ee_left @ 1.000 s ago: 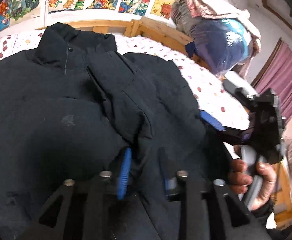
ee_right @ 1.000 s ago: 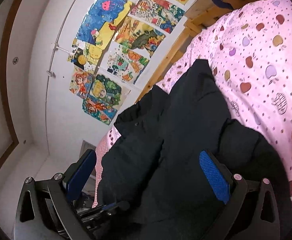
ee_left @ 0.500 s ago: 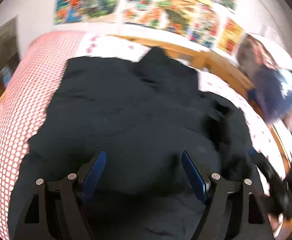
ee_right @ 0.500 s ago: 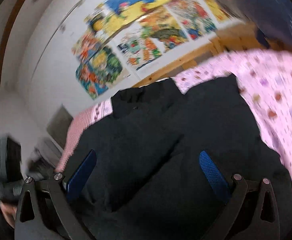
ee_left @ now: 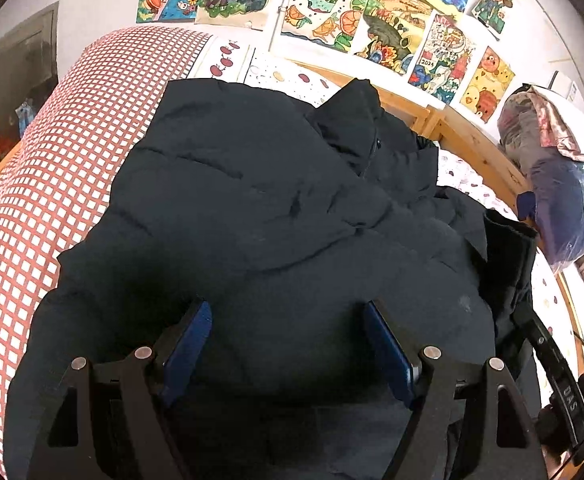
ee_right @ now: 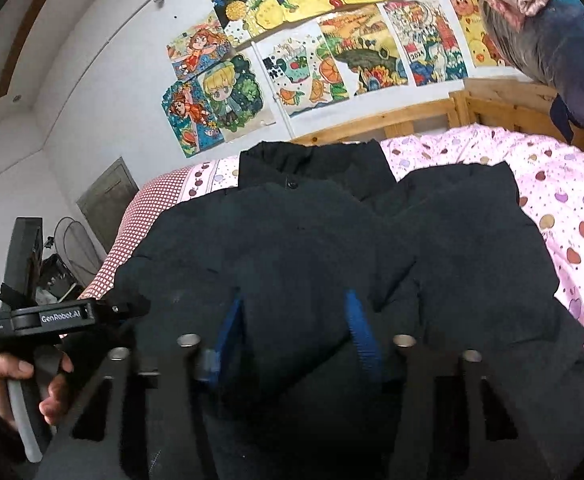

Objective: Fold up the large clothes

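A black padded jacket (ee_left: pixel 252 208) lies spread on the bed with its collar (ee_right: pixel 311 164) towards the wall. My left gripper (ee_left: pixel 288 340) hovers open over the jacket's near part, and its blue pads (ee_left: pixel 188 340) stand wide apart with nothing pinched. In the right wrist view, a hand holds the left gripper's body (ee_right: pixel 36 316) at the left edge. My right gripper (ee_right: pixel 295 332) is closing its jaws on a bulge of the jacket (ee_right: pixel 292 240) near the hem. Its blue pads (ee_right: pixel 361 332) press into the fabric between them.
A red-and-white checked cover (ee_left: pixel 52 184) lies left of the jacket. A pink fruit-print sheet (ee_right: pixel 571 208) lies to its right. A wooden bed frame (ee_left: pixel 471 148) runs behind. A bagged bundle of bedding (ee_left: pixel 563 200) sits at the far right corner. Drawings (ee_right: pixel 311 60) hang on the wall.
The left gripper has let go of a jacket fold, opened wide and swung to the jacket's left side. The right gripper has rolled upright and narrowed its jaws onto the fabric.
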A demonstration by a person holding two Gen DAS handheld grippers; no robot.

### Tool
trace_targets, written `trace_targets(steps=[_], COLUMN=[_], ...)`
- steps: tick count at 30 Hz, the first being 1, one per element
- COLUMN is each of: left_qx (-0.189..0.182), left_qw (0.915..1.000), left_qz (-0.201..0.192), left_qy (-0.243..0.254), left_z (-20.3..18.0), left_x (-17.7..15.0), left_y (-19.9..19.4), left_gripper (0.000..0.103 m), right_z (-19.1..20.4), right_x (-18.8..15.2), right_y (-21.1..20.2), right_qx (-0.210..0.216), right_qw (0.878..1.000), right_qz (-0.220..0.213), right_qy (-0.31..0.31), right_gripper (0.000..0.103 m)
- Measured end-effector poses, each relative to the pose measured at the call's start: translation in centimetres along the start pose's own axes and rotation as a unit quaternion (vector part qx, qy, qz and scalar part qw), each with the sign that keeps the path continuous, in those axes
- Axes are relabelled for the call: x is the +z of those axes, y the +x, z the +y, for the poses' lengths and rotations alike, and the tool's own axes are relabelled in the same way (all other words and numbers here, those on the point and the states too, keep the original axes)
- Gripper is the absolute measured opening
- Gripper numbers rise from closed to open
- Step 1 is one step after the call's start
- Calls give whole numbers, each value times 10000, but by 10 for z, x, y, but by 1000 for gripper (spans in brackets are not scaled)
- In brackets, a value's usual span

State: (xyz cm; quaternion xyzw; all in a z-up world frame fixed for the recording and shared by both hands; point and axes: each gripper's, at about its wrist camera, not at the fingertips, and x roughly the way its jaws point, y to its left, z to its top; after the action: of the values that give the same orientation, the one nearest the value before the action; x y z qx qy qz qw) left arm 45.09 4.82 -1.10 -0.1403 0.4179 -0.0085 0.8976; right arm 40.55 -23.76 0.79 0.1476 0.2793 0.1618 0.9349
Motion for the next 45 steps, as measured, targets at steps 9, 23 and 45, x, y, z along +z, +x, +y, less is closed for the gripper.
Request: trace_targets(steps=[9, 23, 45], left_qx=[127, -28, 144], left_qw=[9993, 9984, 9966], left_qz=[29, -203, -43], left_qy=[364, 536, 812], left_z=[-11, -8, -14], left_x=[-11, -24, -33], left_y=[8, 10, 33], left_gripper=[80, 95, 103], right_z=[-24, -26, -57], right_x=[6, 12, -16], right_y=[-24, -50, 58], right_qx=[-508, -2152, -2152], right_qw=[9956, 9693, 9720], right_qz=[-533, -1188, 927], right_qy=[574, 96, 159], right_gripper=[14, 66, 102])
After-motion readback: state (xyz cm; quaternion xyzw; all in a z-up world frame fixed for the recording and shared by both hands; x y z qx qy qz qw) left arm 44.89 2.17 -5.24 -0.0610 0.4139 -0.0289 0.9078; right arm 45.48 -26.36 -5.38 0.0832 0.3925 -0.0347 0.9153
